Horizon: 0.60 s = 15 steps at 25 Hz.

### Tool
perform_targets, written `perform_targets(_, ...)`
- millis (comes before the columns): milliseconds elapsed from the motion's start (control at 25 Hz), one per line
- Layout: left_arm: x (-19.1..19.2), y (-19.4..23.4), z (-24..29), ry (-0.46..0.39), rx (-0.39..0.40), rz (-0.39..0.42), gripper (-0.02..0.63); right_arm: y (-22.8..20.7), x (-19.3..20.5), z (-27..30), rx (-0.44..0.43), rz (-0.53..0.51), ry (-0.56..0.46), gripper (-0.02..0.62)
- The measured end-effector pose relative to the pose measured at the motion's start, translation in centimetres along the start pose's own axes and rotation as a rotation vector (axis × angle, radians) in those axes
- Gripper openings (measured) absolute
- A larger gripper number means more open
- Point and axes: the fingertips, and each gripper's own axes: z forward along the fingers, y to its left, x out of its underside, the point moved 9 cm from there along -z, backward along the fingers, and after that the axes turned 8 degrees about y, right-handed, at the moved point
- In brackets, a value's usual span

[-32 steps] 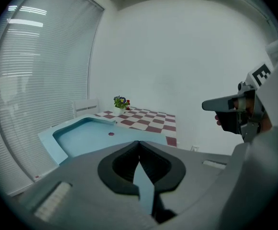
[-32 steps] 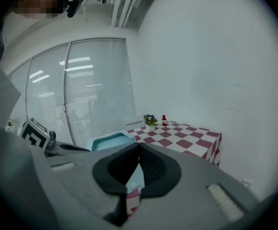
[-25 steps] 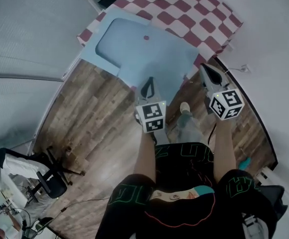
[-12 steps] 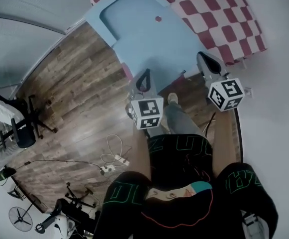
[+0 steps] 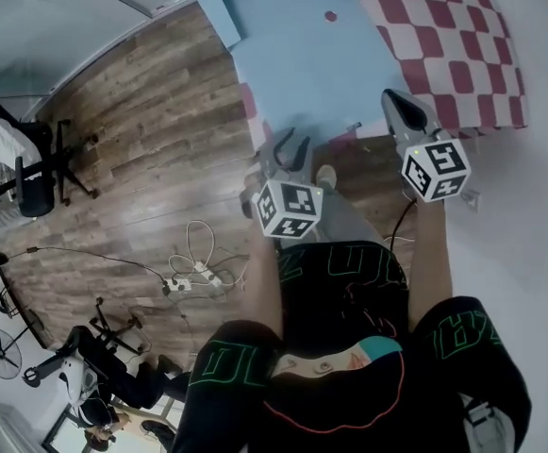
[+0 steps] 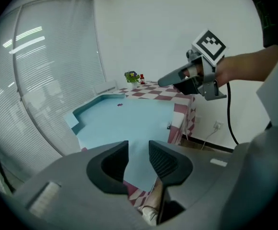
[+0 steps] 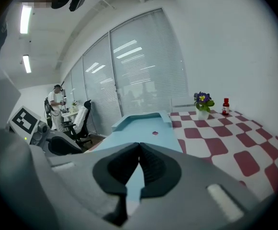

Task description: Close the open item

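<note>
Two hand-held grippers, both mine, hang short of the table, neither touching anything. The left hand-held gripper (image 6: 139, 152) has just been opening its jaws. They stand part-way apart with nothing between them, only a clear look through to what lies ahead. The right hand-held gripper (image 7: 139, 146), higher and off to the left one's right, has its jaws pressed together on nothing.

Ahead of and below both lies the pale blue panel (image 6: 129, 121). It is a broad flat sheet spread over the table (image 7: 253, 162), and its near end overhangs the table's edge toward the left hand-held gripper. It carries a small dark red spot (image 7: 154, 133) well beyond the jaws, and its far end turns up into a low rim.

I take this panel for the open item, lying flat like a lid thrown back. What it shuts onto I cannot make out from here.

To the right of the panel the table shows its red-and-white checked cloth (image 7: 215, 143). A flower pot (image 7: 202, 102) and a red bottle (image 7: 225, 106) stand near each other at the far end, well apart from both hand-held grippers. White blinds (image 7: 143, 56) close the scene behind.

The step in hand, as I judge it, is the approach, with no grip made yet. The next move calls for bringing the opened left jaws down and forward onto the panel's overhanging near edge and pinching it there. After that comes the lift and fold-over, with the right hand-held gripper free to press or steady.
</note>
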Motion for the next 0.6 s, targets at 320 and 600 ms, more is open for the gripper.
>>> perform_targets(320, 0.7, -2.8, 1.6, 0.117, 0.075, 0.19, 0.275, 0.6, 0.3, 0.8, -0.048, -0.004, 0.021, 0.002)
perform_targets(600, 0.9, -3.7, 3.4, 0.176, -0.016, 0.321, 0.24, 0.6, 1.0, 0.6, -0.049, 0.029, 0.02, 0.002)
